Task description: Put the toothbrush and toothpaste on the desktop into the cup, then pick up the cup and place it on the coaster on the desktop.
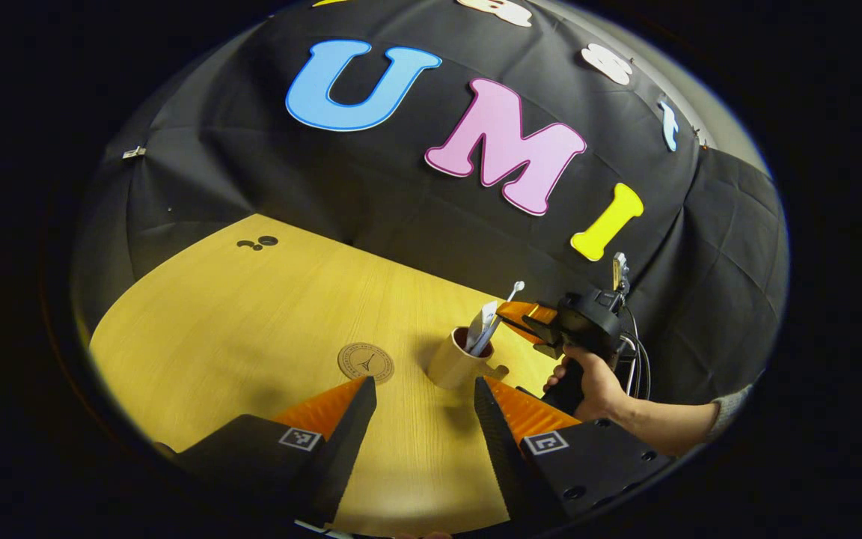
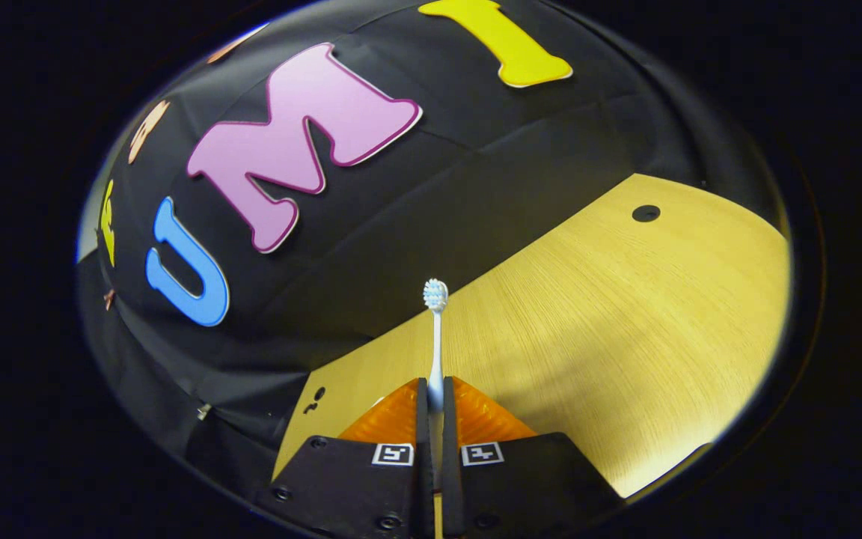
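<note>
1. Left gripper view: the left gripper (image 1: pixel 423 404) hangs with its jaws spread and empty over the desktop (image 1: pixel 251 322); the cup (image 1: pixel 459 361) stands just ahead of the gap, toward one o'clock, with the toothpaste (image 1: pixel 480 323) already in it.
2. The coaster (image 1: pixel 365 362) lies flat at eleven o'clock from the left gripper, just beside the cup and apart from it (nothing sits on it yet).
3. The right gripper (image 1: pixel 513 313), held by a hand (image 1: pixel 594 385), reaches in from three o'clock, its fingers at the cup's mouth; the toothbrush (image 1: pixel 498 313) leans in the cup with its head up toward one o'clock.
4. Right gripper view: the right gripper (image 2: pixel 435 400) is pressed together on the toothbrush (image 2: pixel 435 337), whose long axis runs straight toward twelve o'clock, bristle head uppermost.
5. This view settles the pinch; the left gripper view gives what this one hides, the handle's lower end inside the cup.
6. Judgement: the coming move turns on letting go so the brush drops in upright; the left gripper is nearer the cup's body for the lift to the coaster.
</note>
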The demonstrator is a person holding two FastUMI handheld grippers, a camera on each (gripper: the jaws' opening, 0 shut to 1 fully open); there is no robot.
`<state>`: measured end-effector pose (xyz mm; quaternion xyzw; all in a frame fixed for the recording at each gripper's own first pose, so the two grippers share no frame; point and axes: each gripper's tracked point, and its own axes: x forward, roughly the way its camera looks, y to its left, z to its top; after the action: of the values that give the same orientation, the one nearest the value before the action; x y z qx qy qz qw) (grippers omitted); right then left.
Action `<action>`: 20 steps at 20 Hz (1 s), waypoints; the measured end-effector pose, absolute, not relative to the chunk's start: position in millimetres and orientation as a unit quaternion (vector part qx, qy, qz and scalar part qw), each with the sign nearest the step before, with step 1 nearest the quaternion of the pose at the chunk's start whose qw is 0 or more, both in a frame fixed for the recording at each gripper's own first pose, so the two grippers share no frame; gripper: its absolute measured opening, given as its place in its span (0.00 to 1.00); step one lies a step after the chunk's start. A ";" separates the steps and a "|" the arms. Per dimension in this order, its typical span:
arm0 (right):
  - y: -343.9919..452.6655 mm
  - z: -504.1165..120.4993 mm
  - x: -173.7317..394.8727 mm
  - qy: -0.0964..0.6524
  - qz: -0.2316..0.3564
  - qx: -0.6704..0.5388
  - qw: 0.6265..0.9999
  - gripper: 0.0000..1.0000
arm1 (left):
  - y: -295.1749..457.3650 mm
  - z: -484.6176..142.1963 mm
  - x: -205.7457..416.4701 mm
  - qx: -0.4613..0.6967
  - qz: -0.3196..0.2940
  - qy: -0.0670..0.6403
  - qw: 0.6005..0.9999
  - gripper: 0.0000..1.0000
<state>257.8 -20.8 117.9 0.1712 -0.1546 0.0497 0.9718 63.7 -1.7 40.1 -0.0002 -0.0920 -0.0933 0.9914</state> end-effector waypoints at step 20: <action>-13.3 65.8 216.6 -0.087 0.088 0.066 0.990 0.22 | 0.0 39.0 70.7 -0.012 -0.099 -0.092 0.991 0.83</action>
<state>216.6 -13.3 65.8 0.0656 -0.0866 0.0876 0.9902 70.7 0.0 39.0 -0.0117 -0.0915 -0.0988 0.9908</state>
